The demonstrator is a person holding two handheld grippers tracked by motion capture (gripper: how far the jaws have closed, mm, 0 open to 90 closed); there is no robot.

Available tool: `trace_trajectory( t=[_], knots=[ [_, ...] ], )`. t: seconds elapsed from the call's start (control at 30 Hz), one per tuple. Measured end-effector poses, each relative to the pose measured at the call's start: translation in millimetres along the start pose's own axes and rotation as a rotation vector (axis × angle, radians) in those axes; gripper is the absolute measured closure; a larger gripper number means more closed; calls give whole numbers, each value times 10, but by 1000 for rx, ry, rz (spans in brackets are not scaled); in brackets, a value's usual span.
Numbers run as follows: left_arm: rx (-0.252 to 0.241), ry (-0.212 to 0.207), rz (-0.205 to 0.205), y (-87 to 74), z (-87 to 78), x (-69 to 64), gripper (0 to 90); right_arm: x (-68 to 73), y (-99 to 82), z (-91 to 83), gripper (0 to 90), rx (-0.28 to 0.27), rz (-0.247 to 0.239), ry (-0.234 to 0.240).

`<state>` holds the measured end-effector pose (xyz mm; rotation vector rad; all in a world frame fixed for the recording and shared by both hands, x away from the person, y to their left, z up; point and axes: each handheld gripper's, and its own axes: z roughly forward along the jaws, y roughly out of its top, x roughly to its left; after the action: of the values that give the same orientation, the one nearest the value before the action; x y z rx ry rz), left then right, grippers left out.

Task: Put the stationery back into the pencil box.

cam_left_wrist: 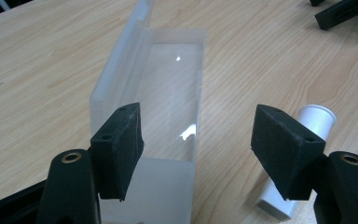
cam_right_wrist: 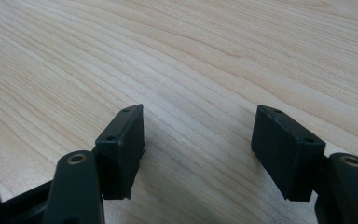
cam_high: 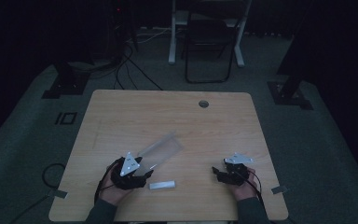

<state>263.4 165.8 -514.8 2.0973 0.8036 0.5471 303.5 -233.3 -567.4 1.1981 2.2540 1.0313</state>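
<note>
The white tube (cam_left_wrist: 297, 154) — half behind a jaw — runs off the bottom edge (contents unreadable).

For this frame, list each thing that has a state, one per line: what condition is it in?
Clear plastic box: lid open, lying on the table, nothing visible inside.
White tube: lying on its side beside the box.
Left hand-held gripper: open, jaws around the box's near end, pads not pressing.
Right hand-held gripper: open, empty.
</note>
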Motion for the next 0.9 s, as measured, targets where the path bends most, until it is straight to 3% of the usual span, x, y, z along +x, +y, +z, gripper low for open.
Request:
trace_trajectory(
  t=[0.33,0.57,0.9],
  knots=[
    [2,-55,24,13,47,-110,378,0,0,0,345,0,0,0],
    [-3,-116,8,13,69,-141,434,0,0,0,345,0,0,0],
    [14,-187,23,0,123,-212,499,0,0,0,345,0,0,0]
  ],
)
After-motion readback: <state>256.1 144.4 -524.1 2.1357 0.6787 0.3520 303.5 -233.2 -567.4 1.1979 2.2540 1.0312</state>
